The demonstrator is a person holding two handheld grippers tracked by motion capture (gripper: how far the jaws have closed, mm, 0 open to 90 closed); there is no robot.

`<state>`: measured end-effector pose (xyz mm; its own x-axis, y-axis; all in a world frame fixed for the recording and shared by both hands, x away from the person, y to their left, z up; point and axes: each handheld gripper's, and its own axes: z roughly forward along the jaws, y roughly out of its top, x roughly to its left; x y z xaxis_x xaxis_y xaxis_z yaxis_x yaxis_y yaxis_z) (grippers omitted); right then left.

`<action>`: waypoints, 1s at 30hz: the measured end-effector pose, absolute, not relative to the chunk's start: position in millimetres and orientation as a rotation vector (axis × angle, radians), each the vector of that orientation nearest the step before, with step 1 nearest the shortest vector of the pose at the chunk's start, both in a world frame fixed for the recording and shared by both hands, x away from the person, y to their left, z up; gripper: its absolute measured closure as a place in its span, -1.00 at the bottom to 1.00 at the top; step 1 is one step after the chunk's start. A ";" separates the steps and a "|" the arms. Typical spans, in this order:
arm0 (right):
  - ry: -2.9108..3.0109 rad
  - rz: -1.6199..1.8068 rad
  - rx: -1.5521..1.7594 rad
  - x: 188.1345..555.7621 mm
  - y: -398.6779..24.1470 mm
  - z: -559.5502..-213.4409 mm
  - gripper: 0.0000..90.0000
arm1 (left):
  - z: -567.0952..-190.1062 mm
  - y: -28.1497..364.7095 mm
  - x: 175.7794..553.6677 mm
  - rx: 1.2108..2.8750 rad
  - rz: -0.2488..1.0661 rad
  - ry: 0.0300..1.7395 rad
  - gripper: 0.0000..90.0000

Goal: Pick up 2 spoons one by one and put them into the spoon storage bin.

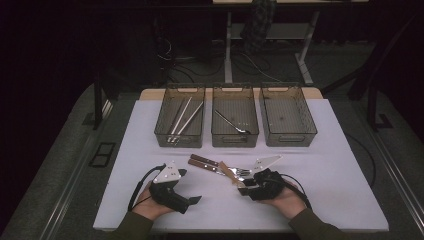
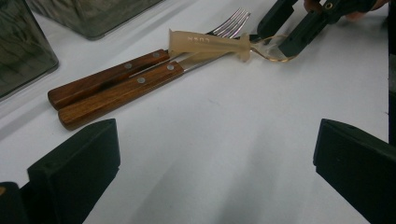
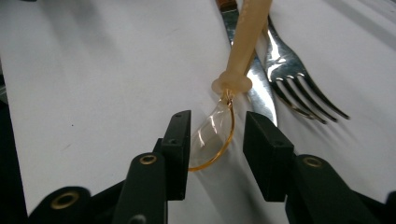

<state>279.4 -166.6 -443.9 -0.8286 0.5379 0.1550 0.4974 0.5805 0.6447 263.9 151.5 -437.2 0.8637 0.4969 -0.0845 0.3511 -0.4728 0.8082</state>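
Note:
A translucent amber plastic spoon (image 3: 247,37) lies on the white mat (image 1: 330,190), its handle resting across a knife (image 3: 259,95) and a fork (image 3: 299,93) with wooden handles (image 2: 112,88). My right gripper (image 3: 217,140) straddles the spoon's bowl; the bowl sits between the jaws, near the left pad, with a gap to the right pad, so it is open. In the high view the right gripper (image 1: 243,187) is at the spoon's (image 1: 229,171) near end. My left gripper (image 2: 215,172) rests on the mat, wide open with nothing in it, to the left of the cutlery (image 1: 189,186).
Three dark mesh bins stand in a row at the mat's far side: the left bin (image 1: 179,144) holds several long utensils, the middle bin (image 1: 235,142) holds one utensil, the right bin (image 1: 289,142) looks bare. Bare mat lies around both hands.

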 end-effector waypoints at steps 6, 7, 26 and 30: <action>2.709 1.028 0.844 273.6 -160.2 -444.7 0.59 | -437.5 150.6 263.6 2.118 0.200 0.610 -1.00; 2.703 1.025 0.841 274.0 -160.6 -444.8 0.62 | -437.5 150.4 263.6 2.118 0.200 0.610 -1.00; 2.700 1.055 0.837 277.2 -165.0 -446.6 0.82 | -437.8 150.9 263.9 2.117 0.200 0.613 -1.00; 2.709 1.065 0.822 278.6 -166.3 -446.8 0.83 | -437.6 151.2 263.9 2.116 0.201 0.612 -1.00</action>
